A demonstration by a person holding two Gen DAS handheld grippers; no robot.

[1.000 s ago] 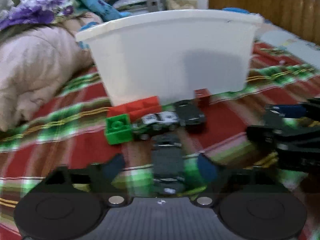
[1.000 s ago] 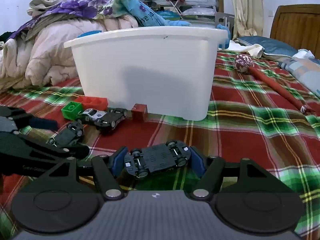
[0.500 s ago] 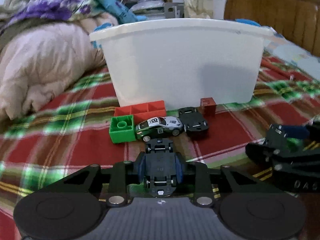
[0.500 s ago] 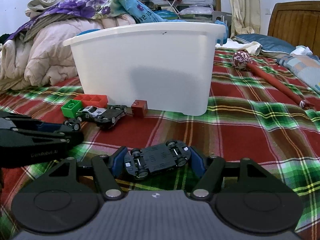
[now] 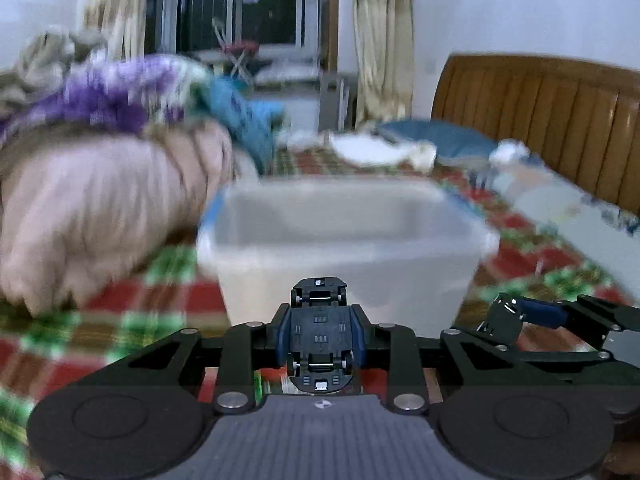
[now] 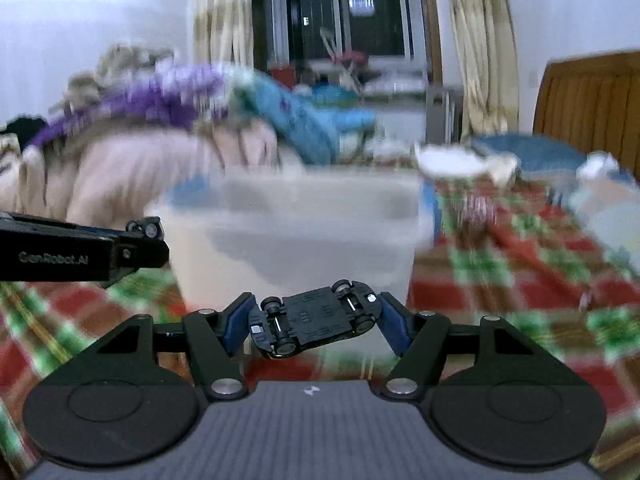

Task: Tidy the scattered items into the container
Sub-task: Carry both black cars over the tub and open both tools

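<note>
Basically both grippers clamped upturned toy cars, left gripper [image 5: 320,338] lengthwise-forward, right gripper [image 6: 316,322] crosswise, with the blurred white bin [image 5: 344,240] seemingly just ahead, below both.

A white plastic tub [image 5: 344,248] sits on a red-and-green plaid bedspread [image 5: 168,292]; at ten o'clock, a purple floral quilt [image 5: 116,96] tops pale pink bedding [image 5: 100,204].

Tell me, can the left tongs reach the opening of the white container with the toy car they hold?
Probably yes: the left tongs grip the toy car, and the white container lies open just ahead, nothing between.
</note>
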